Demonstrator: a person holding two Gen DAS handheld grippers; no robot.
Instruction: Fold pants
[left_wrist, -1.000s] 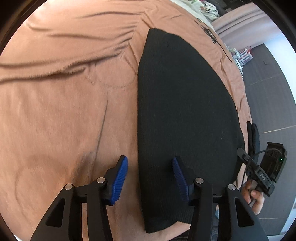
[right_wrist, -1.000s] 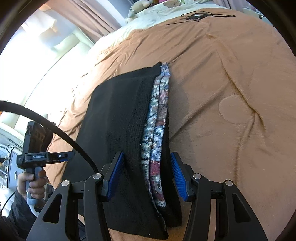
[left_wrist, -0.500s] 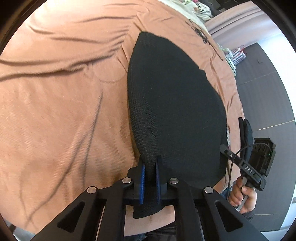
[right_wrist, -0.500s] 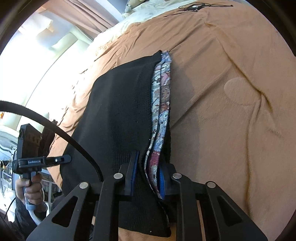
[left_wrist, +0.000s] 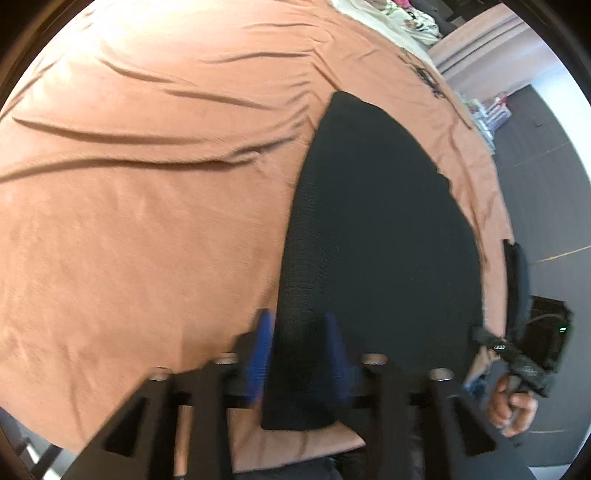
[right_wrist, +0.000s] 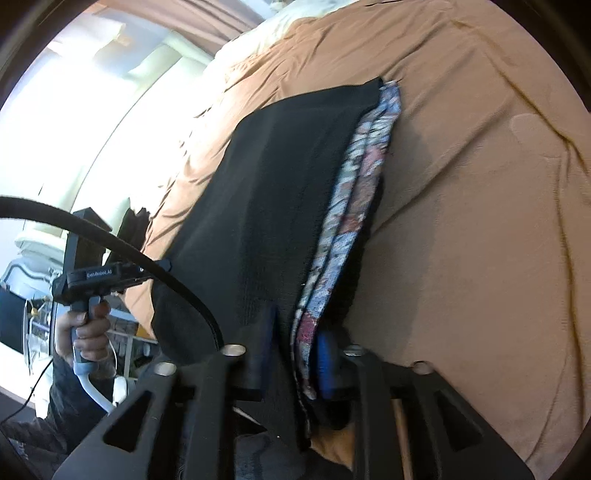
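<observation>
Black knit pants (left_wrist: 376, 221) lie folded lengthwise on the orange bed cover (left_wrist: 147, 221). My left gripper (left_wrist: 297, 347) straddles their near left corner. Its jaws are opening, and the fabric sits between the blue pads without being pressed. In the right wrist view the pants (right_wrist: 280, 192) show a patterned inner layer (right_wrist: 354, 206) along their right edge. My right gripper (right_wrist: 295, 350) straddles that edge at the near end. Its jaws are also opening, with the layers loose between the pads. Each gripper appears in the other's view, the right one (left_wrist: 524, 362) and the left one (right_wrist: 96, 277), each held by a hand.
The bed cover (right_wrist: 480, 221) spreads wide, with wrinkles to the left of the pants. A black cable (left_wrist: 424, 77) lies at its far end near pale bedding (left_wrist: 391, 18). Dark floor (left_wrist: 546, 184) lies past the right edge. A bright window (right_wrist: 74, 92) and curtains are at the left.
Both grippers stood open around the pants' near end, then shut on it half a second ago. Now both have spread apart again, with the cloth still between the pads.
</observation>
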